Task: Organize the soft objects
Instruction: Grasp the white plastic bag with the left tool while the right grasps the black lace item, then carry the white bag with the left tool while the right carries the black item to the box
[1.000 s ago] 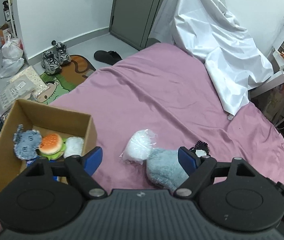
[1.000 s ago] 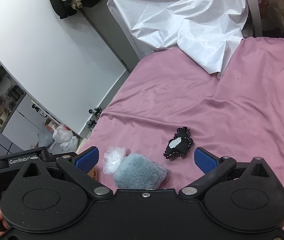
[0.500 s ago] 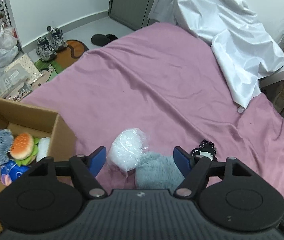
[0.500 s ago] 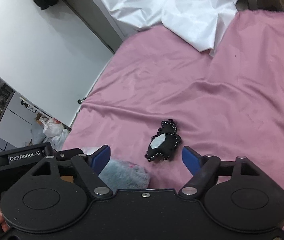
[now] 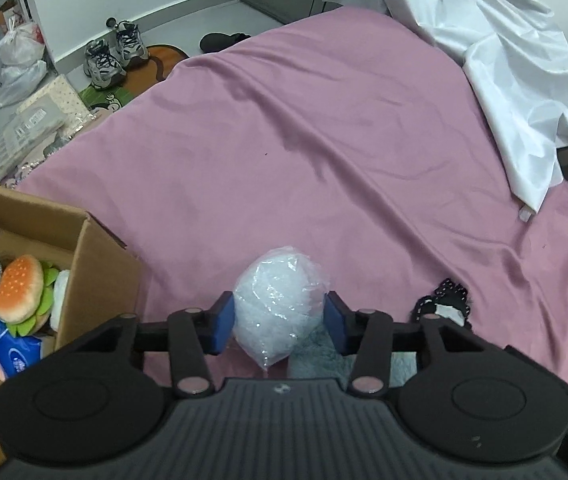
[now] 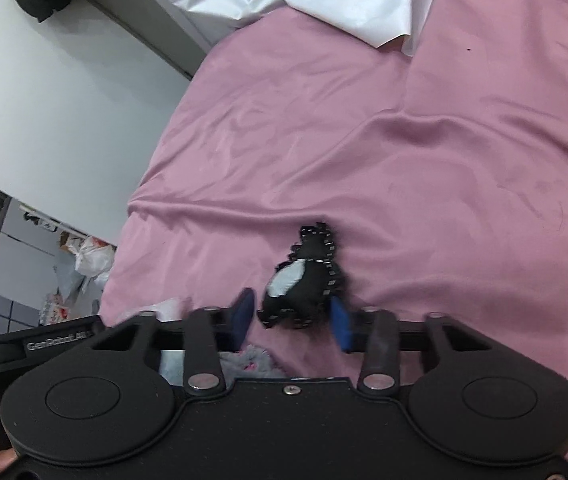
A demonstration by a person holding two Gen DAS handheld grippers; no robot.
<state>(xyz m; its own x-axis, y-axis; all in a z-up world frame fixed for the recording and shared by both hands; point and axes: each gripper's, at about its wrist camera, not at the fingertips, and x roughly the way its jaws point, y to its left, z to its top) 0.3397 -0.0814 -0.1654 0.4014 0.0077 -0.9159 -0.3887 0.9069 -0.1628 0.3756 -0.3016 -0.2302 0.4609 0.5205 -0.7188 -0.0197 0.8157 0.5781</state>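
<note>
While one white bundle (image 5: 278,304) sits clamped, two plushes (image 5: 445,308) lie loose

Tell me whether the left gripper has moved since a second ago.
Yes. The left gripper moved right, away from the box, and closed around the white bagged ball on the bed.

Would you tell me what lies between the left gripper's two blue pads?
The plastic-wrapped white ball, pinched by the left gripper, as the left wrist view shows.
</note>
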